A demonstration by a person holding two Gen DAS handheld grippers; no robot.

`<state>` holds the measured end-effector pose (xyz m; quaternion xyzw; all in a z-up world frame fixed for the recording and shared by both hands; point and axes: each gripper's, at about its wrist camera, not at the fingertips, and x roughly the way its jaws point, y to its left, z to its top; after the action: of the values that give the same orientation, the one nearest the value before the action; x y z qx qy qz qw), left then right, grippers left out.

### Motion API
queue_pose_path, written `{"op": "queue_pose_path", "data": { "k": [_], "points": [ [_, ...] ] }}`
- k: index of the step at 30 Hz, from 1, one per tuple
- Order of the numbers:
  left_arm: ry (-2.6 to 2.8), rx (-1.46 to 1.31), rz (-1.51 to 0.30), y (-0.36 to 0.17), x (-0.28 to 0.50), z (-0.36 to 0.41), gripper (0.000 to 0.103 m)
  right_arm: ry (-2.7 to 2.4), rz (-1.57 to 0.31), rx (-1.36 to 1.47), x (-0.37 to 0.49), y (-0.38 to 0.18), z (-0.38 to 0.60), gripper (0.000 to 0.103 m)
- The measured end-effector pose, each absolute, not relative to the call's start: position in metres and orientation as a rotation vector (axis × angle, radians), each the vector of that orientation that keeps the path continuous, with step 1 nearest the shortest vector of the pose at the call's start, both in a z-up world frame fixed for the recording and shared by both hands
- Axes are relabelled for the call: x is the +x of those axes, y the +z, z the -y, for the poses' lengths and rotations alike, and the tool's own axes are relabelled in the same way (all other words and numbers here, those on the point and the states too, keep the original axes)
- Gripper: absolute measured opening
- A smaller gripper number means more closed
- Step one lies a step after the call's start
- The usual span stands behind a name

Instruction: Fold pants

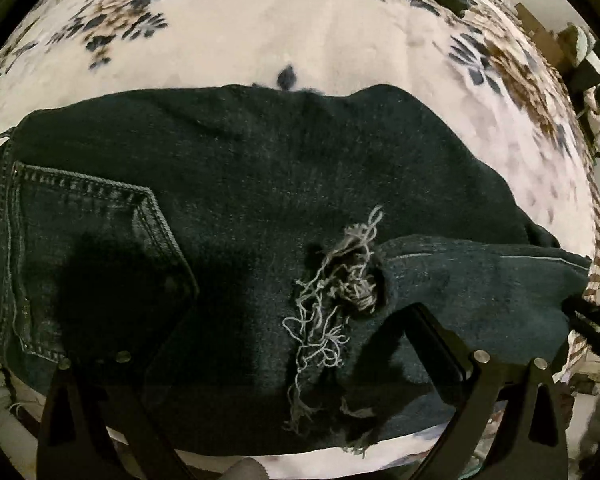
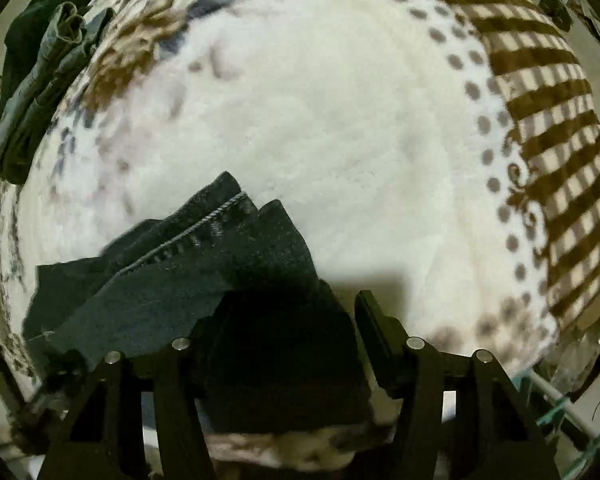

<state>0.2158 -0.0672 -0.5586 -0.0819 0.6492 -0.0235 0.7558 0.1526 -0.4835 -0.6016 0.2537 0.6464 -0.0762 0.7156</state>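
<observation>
Mid-fold: dark pants [image 1: 260, 184] folded on bed [image 1: 300, 32]. Left gripper [image 1: 260, 360] apart over frayed hem; right gripper [image 2: 288, 320] apart, cloth between, unpinched. Next: regrasp, fold again.

Below our right gripper [image 2: 288, 340] we see a folded end of the dark denim pants [image 2: 188, 264] lying on the white fleece blanket [image 2: 340, 140]. The 2 black fingers [image 2: 374, 332] stand apart, with denim between them and no pad visibly pressing it. Beyond the tips, left, lies a heap of other clothes [image 2: 40, 80]; to the right, the blanket's brown checked border [image 2: 552, 140].
</observation>
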Motion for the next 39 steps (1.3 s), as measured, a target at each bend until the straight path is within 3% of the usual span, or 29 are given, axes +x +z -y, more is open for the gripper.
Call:
{"op": "queue_pose_path", "data": {
  "k": [3,5,11,19,26,28,32,39],
  "points": [
    [-0.042,-0.167,-1.423,-0.559,0.217,0.069,0.103,-0.120,-1.374,0.568,0.155,-0.584,0.481,0.059],
    [-0.039,-0.159,-1.425,-0.559,0.219,0.073,0.103,-0.131,-1.363,0.539,0.167,-0.594,0.484,0.048],
    [-0.049,-0.111,-1.417,-0.538,0.221,0.085,0.103,-0.130,-1.390,0.619,0.198,-0.618,0.494,0.048],
    [-0.317,0.015,-1.274,-0.470,0.255,0.186,0.103,-0.195,-1.326,1.063,0.086,-0.602,0.544,0.049],
    [-0.713,0.232,-1.379,-0.514,0.283,0.341,0.103,-0.182,-1.255,1.360,0.051,-0.647,0.536,0.049],
    [-0.756,0.327,-1.402,-0.534,0.279,0.375,0.100,-0.173,-1.235,1.427,0.044,-0.657,0.536,0.043],
    [-0.734,0.454,-1.417,-0.557,0.281,0.397,0.099,-0.228,-1.230,1.359,0.046,-0.656,0.524,0.025],
    [-0.770,0.435,-1.398,-0.551,0.276,0.391,0.099,-0.218,-1.301,1.268,0.047,-0.647,0.523,0.022]
  ]
}}
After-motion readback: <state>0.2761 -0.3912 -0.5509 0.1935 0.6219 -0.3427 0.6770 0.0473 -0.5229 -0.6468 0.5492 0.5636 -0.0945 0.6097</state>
